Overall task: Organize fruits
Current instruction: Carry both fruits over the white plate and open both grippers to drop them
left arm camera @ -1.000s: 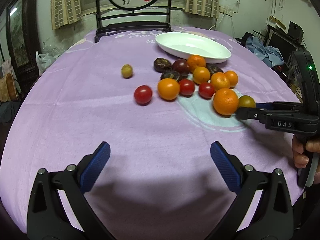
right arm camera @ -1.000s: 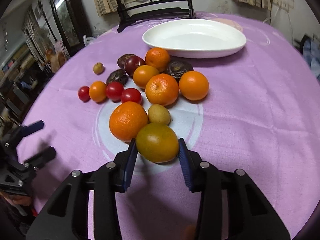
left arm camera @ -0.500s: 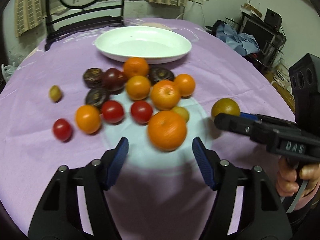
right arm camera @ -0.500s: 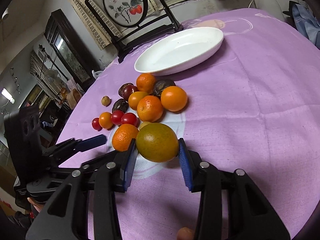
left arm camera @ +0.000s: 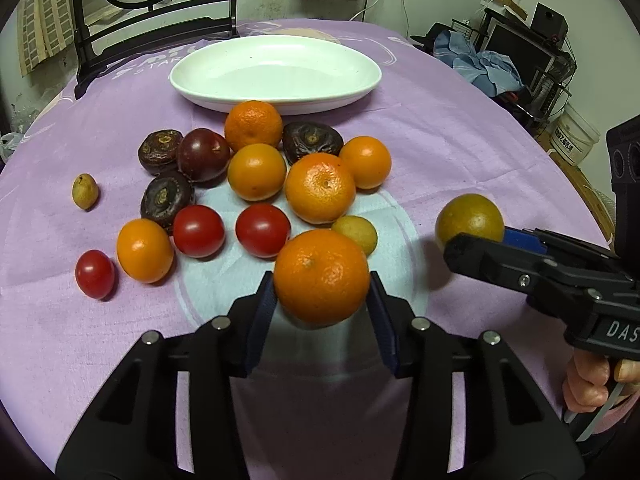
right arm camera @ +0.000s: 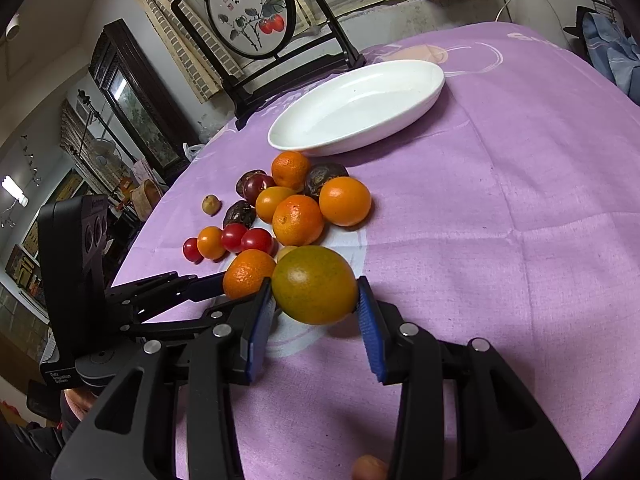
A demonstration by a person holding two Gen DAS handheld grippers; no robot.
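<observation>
My left gripper (left arm camera: 322, 292) is shut on a large orange mandarin (left arm camera: 321, 277) at the near edge of the fruit pile. My right gripper (right arm camera: 316, 298) is shut on a green-yellow citrus (right arm camera: 314, 284) and holds it above the cloth; it also shows in the left wrist view (left arm camera: 469, 218). The held mandarin shows in the right wrist view (right arm camera: 248, 272). Oranges (left arm camera: 320, 187), red tomatoes (left arm camera: 262, 230), dark fruits (left arm camera: 166, 198) and small yellow fruits (left arm camera: 355, 234) lie on the purple cloth. A white oval dish (left arm camera: 276, 74) sits empty behind them.
A black chair with a round painted panel (right arm camera: 252, 16) stands behind the dish. The purple cloth (right arm camera: 500, 208) covers the round table. Shelves, a white bucket (left arm camera: 574, 138) and blue clothes (left arm camera: 488, 66) stand off the table's right side.
My left gripper moved forward to the pile and shut on the large mandarin. My right gripper lifted the green-yellow citrus off the cloth and drew it to the right.
</observation>
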